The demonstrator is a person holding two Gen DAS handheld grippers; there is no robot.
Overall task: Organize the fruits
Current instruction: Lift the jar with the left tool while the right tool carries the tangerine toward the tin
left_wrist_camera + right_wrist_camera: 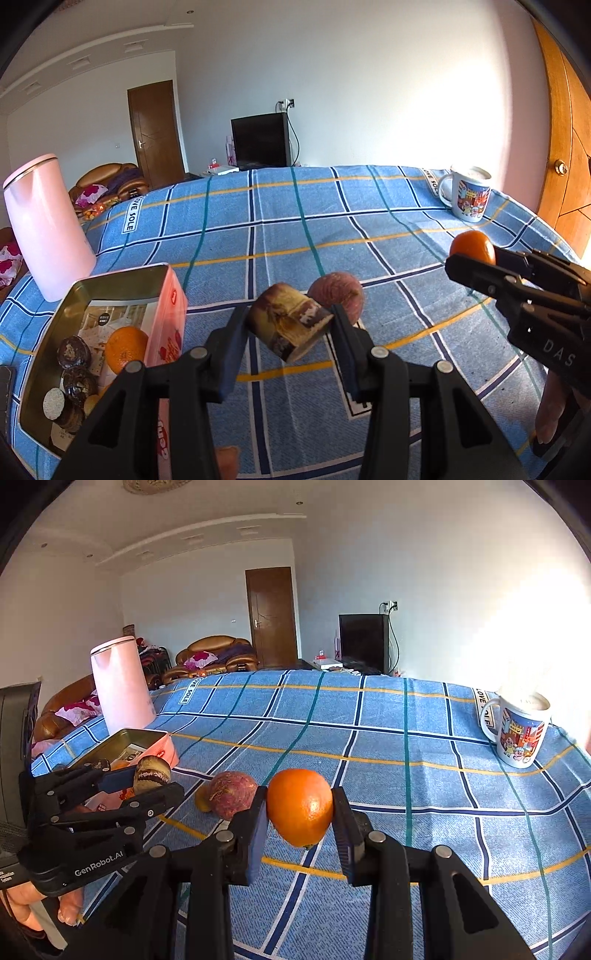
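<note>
Clamped in the left gripper [290,325]: a mottled brown fruit [290,325], lifted clear of the blue checked cloth [369,229]. Pinched between the right gripper [300,812] pads: an orange [300,812], also off the cloth. Just beyond, lying loose, a reddish round fruit [232,794] with something yellowish [201,800] tucked beside it, too hidden to name. Further left, the open tin [122,275], already holding an orange piece [125,349] and several dark round items [74,352]. Looks roughly midway: some stowed, two in the air, at least one waiting. Far back, pink kettle [48,225] and printed mug [469,195], untouched.
</note>
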